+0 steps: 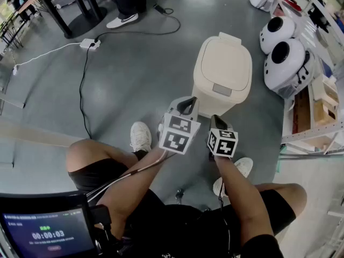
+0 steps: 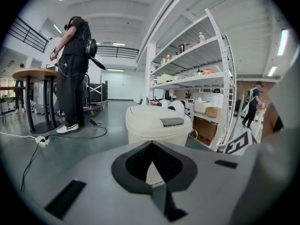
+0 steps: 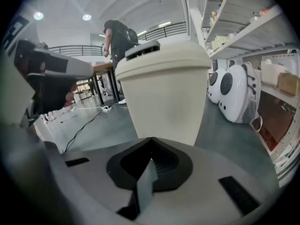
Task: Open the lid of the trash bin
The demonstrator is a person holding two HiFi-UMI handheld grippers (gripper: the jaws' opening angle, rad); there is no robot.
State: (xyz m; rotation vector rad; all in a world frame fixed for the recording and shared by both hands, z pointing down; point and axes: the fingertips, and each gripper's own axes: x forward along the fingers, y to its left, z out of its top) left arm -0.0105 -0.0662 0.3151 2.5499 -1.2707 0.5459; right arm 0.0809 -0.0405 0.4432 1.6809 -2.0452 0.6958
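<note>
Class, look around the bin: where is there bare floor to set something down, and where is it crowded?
Free: the floor left of the bin, out to the black cable, and the strip behind the bin. Crowded: the right, where white pods and a shelf stand close; the near side, with the left gripper, right gripper and a shoe.

The left hand-held gripper (image 1: 187, 106) and the right hand-held gripper (image 1: 217, 122) are held side by side, near each other and pointing forward. The right one sits slightly behind the left. Each has its jaws closed tip to tip on nothing. The left forearm (image 1: 134, 184) and right forearm (image 1: 243, 198) reach forward, bare, behind the grippers.
</note>
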